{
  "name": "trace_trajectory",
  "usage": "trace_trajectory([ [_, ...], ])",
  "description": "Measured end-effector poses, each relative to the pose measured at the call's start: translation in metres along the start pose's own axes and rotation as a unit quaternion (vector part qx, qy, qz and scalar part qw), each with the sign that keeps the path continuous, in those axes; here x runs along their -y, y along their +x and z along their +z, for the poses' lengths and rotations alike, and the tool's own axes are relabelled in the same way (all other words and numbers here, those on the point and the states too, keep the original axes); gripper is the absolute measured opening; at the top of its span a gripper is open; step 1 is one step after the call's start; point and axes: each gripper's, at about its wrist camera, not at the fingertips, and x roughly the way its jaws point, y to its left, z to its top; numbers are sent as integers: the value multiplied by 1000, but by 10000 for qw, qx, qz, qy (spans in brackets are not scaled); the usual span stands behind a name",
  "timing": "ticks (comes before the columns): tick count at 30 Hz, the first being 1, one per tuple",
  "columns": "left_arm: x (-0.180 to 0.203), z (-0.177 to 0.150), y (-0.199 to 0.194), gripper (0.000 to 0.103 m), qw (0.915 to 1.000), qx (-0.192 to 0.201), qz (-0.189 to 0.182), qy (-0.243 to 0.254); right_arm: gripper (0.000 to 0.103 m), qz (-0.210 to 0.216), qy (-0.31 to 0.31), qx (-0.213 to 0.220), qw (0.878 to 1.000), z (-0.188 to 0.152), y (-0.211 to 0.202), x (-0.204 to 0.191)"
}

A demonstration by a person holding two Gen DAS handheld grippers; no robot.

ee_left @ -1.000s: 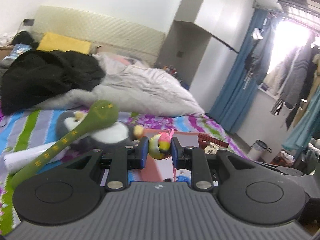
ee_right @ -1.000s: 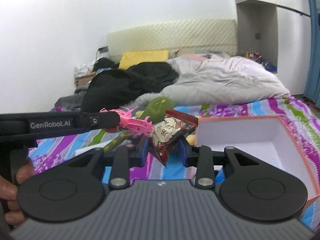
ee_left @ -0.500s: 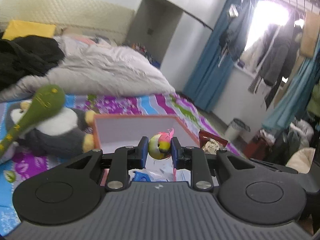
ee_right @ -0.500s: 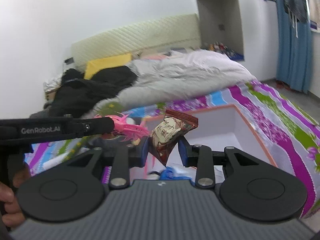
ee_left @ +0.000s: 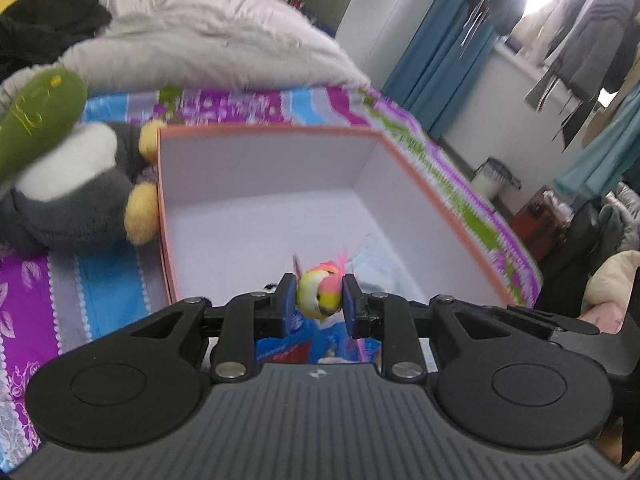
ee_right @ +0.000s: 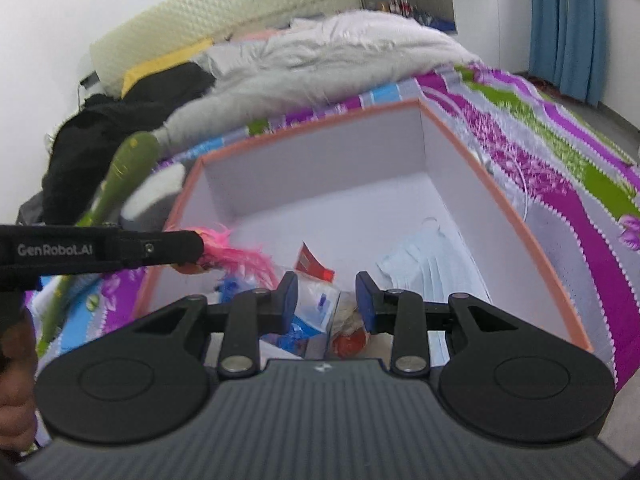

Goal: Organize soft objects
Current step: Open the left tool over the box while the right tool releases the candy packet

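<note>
My left gripper [ee_left: 319, 300] is shut on a small yellow-green and pink bird toy [ee_left: 320, 295] with pink feathers, held over the near end of an orange-rimmed white box [ee_left: 264, 133]. From the right wrist, the left gripper's black finger and the bird's pink feathers [ee_right: 236, 252] hang over the box's left rim [ee_right: 182, 204]. My right gripper [ee_right: 327, 300] hovers over the same box with its pads apart. A crumpled beige and red snack packet [ee_right: 349, 330] shows low beside the right pad. Whether the pads still pinch it is unclear.
Inside the box lie a light-blue face mask [ee_right: 424, 264], a red packet [ee_right: 314, 264] and blue-printed bags [ee_left: 288, 344]. A grey penguin plush [ee_left: 76, 192] and a green plush stick [ee_left: 40, 112] lie left of the box. A grey duvet [ee_right: 320, 60] is heaped behind it.
Both grippers have come forward and down over the box and now look into it. The snack packet no longer stands up between the right pads. The bird toy stays pinched.
</note>
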Motion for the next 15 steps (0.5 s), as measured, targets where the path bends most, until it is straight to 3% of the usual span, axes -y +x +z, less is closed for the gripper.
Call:
trace_trajectory([
  [5, -10, -4, 15, 29, 9998, -160, 66, -67, 39, -28, 43, -240, 9997, -4, 12, 1],
  [8, -11, -3, 15, 31, 9997, -221, 102, -68, 59, -55, 119, -324, 9994, -6, 14, 3],
  [9, -11, -3, 13, 38, 9996, -232, 121, -49, 63, -53, 128, -296, 9995, -6, 12, 3],
  [10, -10, -4, 9, 46, 9997, -203, 152, -31, 63, -52, 117, -270, 9996, -6, 9, 3],
  [15, -4, -2, -22, 48, 9998, 54, 163, 26, 63, -18, 88, -71, 9999, -1, -14, -4],
])
